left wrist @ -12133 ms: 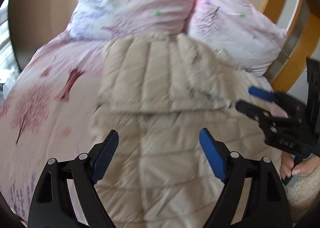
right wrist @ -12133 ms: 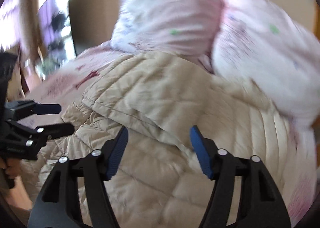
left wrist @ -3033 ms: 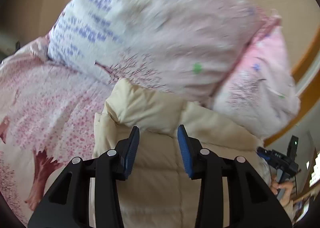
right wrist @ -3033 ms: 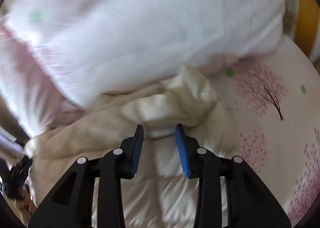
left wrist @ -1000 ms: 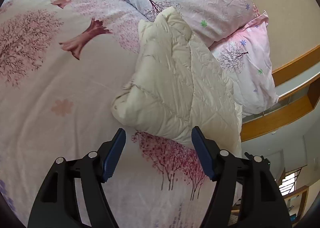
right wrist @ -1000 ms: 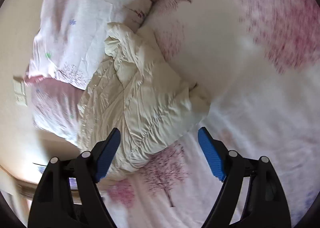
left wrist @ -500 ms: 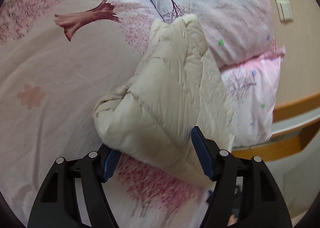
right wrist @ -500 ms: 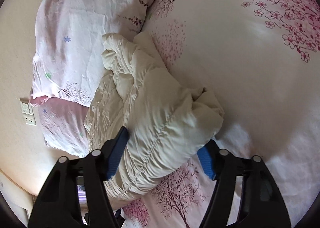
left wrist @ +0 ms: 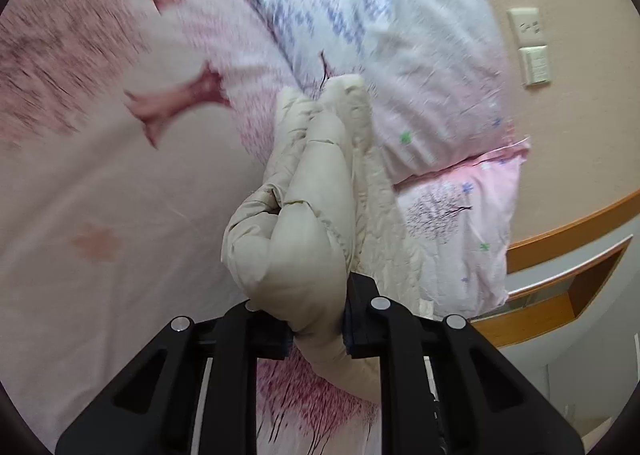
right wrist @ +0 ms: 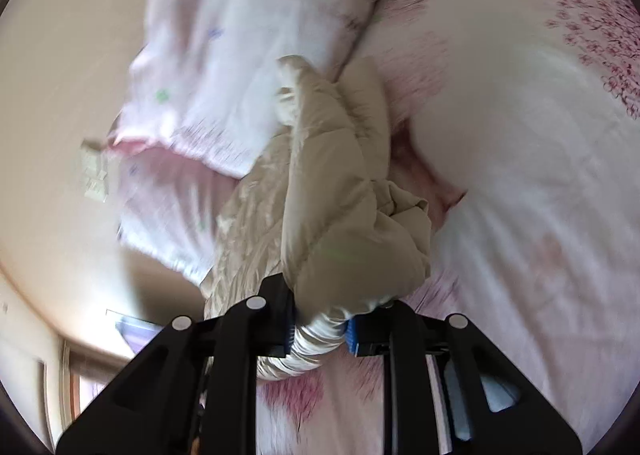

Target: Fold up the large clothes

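Observation:
A cream quilted puffer jacket [left wrist: 308, 215] lies folded into a thick bundle on the pink floral bed cover [left wrist: 120, 175], its far end against the pillows. My left gripper [left wrist: 316, 331] is closing on the near corner of the bundle, and the padding bulges up between its black fingers. In the right wrist view the same jacket [right wrist: 340, 199] fills the middle. My right gripper [right wrist: 318, 329] is closing on its other near corner, with the shiny hem squeezed between the blue pads [right wrist: 352, 331].
Two floral pillows [left wrist: 400, 67] lean against the beige wall behind the jacket. A wall switch plate [left wrist: 528, 51] and a wooden headboard ledge [left wrist: 568, 247] are at the right. Bed cover [right wrist: 520, 175] spreads wide beside the jacket.
Both grippers moved in onto the near end of the folded jacket and closed from wide open onto its corners. The padding now bunches up between the fingers.

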